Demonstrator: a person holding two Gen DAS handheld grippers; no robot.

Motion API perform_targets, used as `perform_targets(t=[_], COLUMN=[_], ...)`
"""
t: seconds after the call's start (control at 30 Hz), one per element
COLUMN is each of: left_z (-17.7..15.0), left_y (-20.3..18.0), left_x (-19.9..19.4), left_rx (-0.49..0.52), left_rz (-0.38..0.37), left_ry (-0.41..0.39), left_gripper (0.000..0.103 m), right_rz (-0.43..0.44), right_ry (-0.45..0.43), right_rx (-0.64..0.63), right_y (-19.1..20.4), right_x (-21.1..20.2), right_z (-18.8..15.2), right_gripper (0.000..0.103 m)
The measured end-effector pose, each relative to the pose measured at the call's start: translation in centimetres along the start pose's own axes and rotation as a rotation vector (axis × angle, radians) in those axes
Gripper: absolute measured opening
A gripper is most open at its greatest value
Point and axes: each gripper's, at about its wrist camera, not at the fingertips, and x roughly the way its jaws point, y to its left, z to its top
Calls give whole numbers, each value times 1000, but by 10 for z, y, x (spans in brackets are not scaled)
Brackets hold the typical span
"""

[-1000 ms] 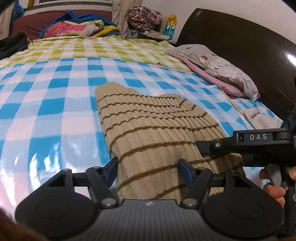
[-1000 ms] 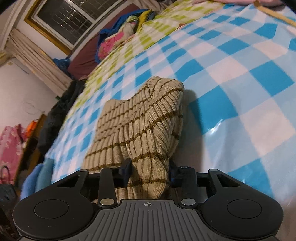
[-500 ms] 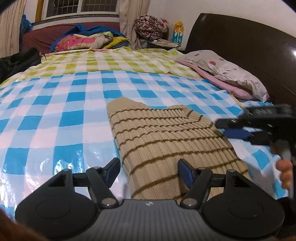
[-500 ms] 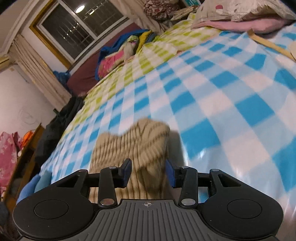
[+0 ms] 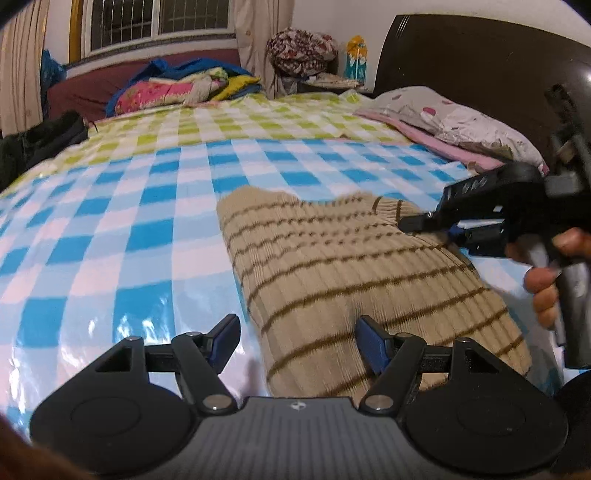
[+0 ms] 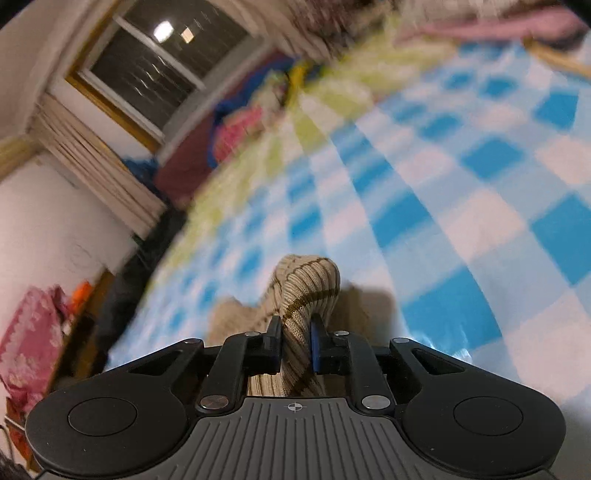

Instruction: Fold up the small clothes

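Sweater [image 6: 308, 295] pinched in right gripper [image 6: 297, 345]

A wide bed [image 5: 110, 229] fills the room, covered with a shiny sheet in blue and white squares; farther away the squares become green and yellow. A dark wooden headboard [image 5: 461, 66] stands at the right, with a spotted pillow [image 5: 450, 118] lying against it. A barred window [image 5: 155, 22] with beige curtains [image 5: 255, 37] is in the white far wall. Colourful bedding [image 5: 177, 88] is piled under the window.
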Motion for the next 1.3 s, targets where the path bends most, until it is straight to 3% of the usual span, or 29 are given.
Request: perform_targets(t=[0.17,0.3,0.43,0.57,0.67,0.77,0.9,1.07,1.23,1.3], left_z=[-3,-4,-11,-17,-20,-23,-23,-24,-32,-34], left_y=[-6,-6,-5,-8,-12,-17,-18,-22,-27,-26], left_x=[-5,-14,-13,-16,-14,-6,-7,-17,-17,-20], left_rx=[22,19,19,28,42,50,39,45,53,47], left_rz=[12,17,27,46,66,77,86,95,110,110], left_ry=[-4,-30,-11,-4,6,44,54,36,63,64], left_gripper=[74,73,73,74,74,74,74,74,74,74], right_rz=[4,-46,-131,-119,-155,-209,-234,-218,-259,-263], right_ry=[-18,-41,-83,-85,-66,23,32,-33,50,36], right_rx=[16,6,-66,-118,-207,-252,-236,-272,-298,-293], right_y=[-1,8,18,29,39,40,41,52,50,49], right_x=[-14,-35,-54,-70,-75,-58,-58,-81,-67,-70], right_z=[-3,-18,-36,-54,-72,-82,-78,-86,-101,-105], right_gripper=[19,23,27,27,27,28,29,29,30,31])
